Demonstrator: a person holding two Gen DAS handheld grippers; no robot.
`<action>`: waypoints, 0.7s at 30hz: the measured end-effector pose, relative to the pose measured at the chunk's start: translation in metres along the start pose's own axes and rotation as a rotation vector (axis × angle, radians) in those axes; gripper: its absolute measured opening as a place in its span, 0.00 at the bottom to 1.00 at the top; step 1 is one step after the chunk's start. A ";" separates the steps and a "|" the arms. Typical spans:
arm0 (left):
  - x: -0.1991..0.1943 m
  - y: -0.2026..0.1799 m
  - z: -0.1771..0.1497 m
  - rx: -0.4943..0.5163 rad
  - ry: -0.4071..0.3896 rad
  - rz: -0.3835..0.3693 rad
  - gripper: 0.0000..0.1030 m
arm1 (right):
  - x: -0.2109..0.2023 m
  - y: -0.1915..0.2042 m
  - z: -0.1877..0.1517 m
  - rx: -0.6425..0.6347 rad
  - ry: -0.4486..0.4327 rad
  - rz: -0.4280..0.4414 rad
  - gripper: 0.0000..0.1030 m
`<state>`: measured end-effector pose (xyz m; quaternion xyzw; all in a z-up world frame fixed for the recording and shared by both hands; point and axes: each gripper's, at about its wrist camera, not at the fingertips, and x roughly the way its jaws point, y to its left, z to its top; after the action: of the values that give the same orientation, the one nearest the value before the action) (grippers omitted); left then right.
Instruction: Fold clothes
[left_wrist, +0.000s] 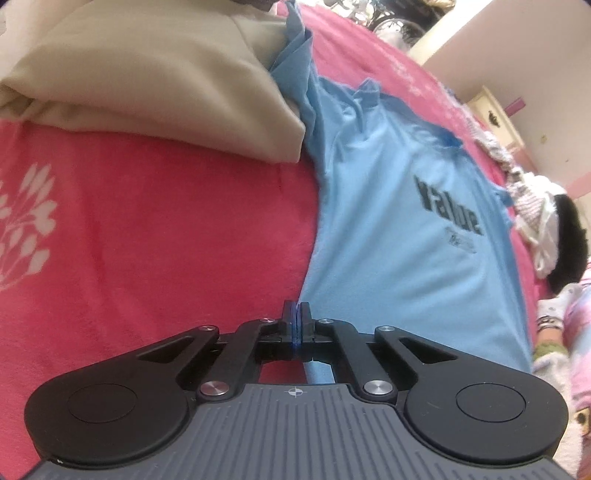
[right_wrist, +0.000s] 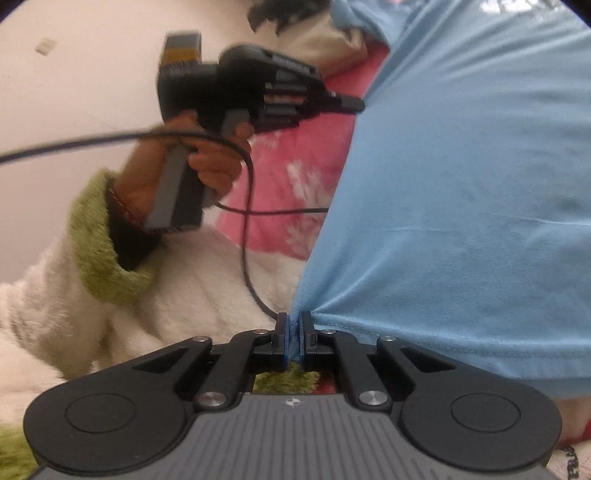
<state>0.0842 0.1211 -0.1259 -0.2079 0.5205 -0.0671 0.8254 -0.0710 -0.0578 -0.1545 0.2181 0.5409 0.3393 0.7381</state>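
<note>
A light blue T-shirt (left_wrist: 399, 221) with dark lettering lies spread on a pink blanket (left_wrist: 166, 229). My left gripper (left_wrist: 296, 314) is shut on the shirt's bottom hem corner, the cloth pinched between its pads. My right gripper (right_wrist: 294, 328) is shut on the other hem corner of the blue T-shirt (right_wrist: 461, 184), which stretches tight up and to the right. In the right wrist view the left gripper (right_wrist: 351, 104) shows from the side, held by a hand (right_wrist: 207, 166) in a white sleeve with a green cuff, its tips at the shirt's edge.
A folded beige garment (left_wrist: 155, 81) lies on the blanket left of the shirt's sleeve. More crumpled clothes (left_wrist: 535, 206), white and black, are heaped at the blanket's right edge. A black cable (right_wrist: 243, 206) hangs from the left gripper's handle. A cream wall (left_wrist: 524, 55) stands beyond.
</note>
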 end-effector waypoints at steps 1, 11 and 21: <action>0.002 -0.001 -0.001 0.016 0.003 0.013 0.00 | 0.002 0.000 0.001 0.002 0.007 0.002 0.06; -0.003 -0.010 -0.005 0.089 0.020 0.032 0.15 | -0.003 -0.010 0.003 0.082 0.096 -0.110 0.21; -0.003 -0.037 0.036 0.105 -0.121 0.021 0.29 | -0.067 -0.009 0.000 0.099 -0.016 -0.055 0.38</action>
<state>0.1184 0.0987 -0.0953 -0.1624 0.4677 -0.0729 0.8658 -0.0813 -0.1126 -0.1172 0.2423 0.5569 0.2897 0.7397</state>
